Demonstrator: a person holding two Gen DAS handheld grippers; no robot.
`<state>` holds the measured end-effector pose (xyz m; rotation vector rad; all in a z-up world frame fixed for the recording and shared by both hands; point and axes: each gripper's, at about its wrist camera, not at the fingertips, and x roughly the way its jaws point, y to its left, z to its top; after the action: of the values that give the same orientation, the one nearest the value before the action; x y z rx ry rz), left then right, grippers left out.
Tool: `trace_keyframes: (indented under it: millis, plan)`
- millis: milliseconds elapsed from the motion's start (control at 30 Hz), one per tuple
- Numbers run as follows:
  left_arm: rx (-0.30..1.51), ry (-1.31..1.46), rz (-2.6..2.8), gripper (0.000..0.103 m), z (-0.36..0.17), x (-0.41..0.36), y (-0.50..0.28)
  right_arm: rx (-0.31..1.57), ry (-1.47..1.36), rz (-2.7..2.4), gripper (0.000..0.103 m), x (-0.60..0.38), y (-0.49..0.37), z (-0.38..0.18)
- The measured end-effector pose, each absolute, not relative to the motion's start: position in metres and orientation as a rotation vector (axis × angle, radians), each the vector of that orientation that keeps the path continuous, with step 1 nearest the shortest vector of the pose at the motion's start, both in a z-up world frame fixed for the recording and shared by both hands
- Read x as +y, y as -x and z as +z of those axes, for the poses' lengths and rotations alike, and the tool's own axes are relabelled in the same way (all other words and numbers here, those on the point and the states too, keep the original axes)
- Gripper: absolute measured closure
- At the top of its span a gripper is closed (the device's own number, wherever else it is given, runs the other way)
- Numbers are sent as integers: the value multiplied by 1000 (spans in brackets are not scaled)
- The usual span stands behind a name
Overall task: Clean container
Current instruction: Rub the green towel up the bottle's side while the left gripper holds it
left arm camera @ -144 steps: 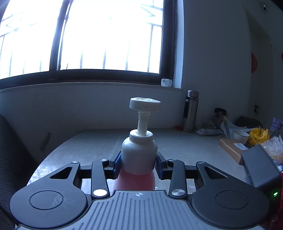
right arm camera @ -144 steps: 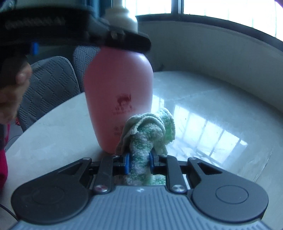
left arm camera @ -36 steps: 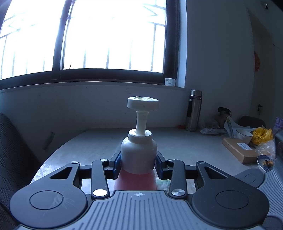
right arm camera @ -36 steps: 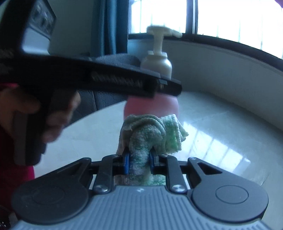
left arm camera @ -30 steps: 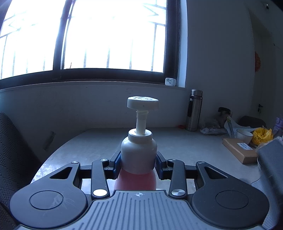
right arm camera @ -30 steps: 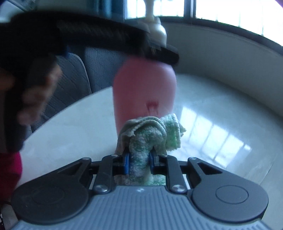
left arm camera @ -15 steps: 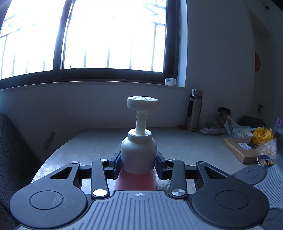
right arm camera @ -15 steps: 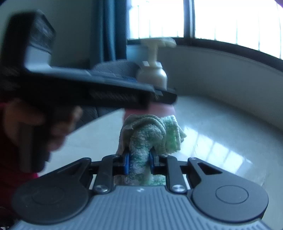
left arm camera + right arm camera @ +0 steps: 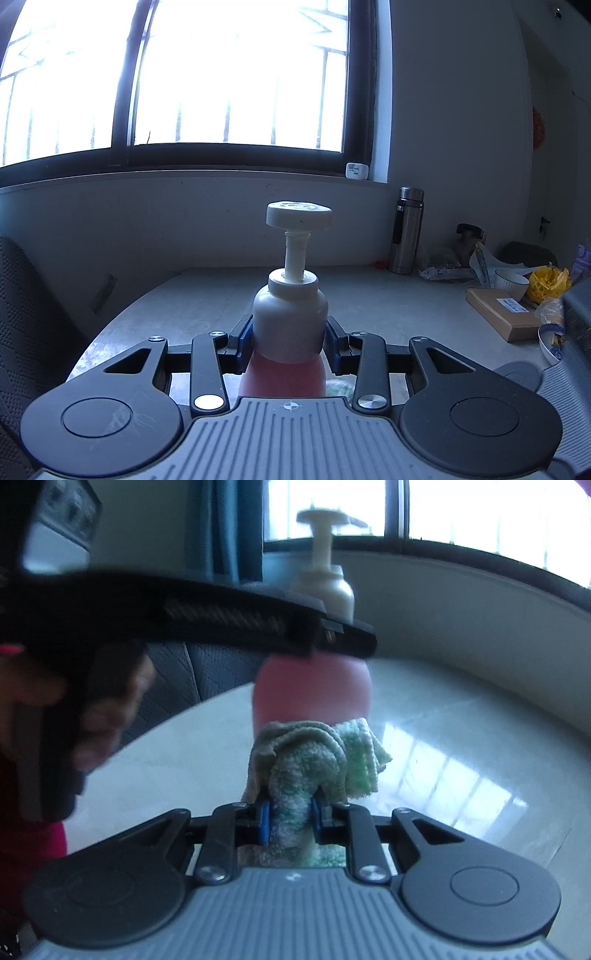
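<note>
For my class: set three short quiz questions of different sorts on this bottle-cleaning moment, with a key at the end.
1. True or false: the left gripper is clamped on the white collar of the pump bottle.
2. What does the right gripper hold? A) a sponge B) a green cloth C) a brush
3. Fill in: on the table, by the wall, stands a steel ____.

Key: 1 true; 2 B; 3 flask
</note>
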<state>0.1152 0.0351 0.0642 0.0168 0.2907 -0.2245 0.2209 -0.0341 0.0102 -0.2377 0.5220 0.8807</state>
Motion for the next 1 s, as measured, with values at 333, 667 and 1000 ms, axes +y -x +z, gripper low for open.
trace_keyframes:
  millis: [333, 667, 1000]
  plan:
    - [290, -19, -230, 64, 64, 34, -116, 610, 241, 865, 82, -33, -226, -12]
    - [292, -22, -225, 64, 63, 33, -117, 443, 163, 925, 82, -47, -195, 30]
    - [291, -25, -229, 64, 63, 32, -115, 374, 169, 950, 82, -48, -186, 35]
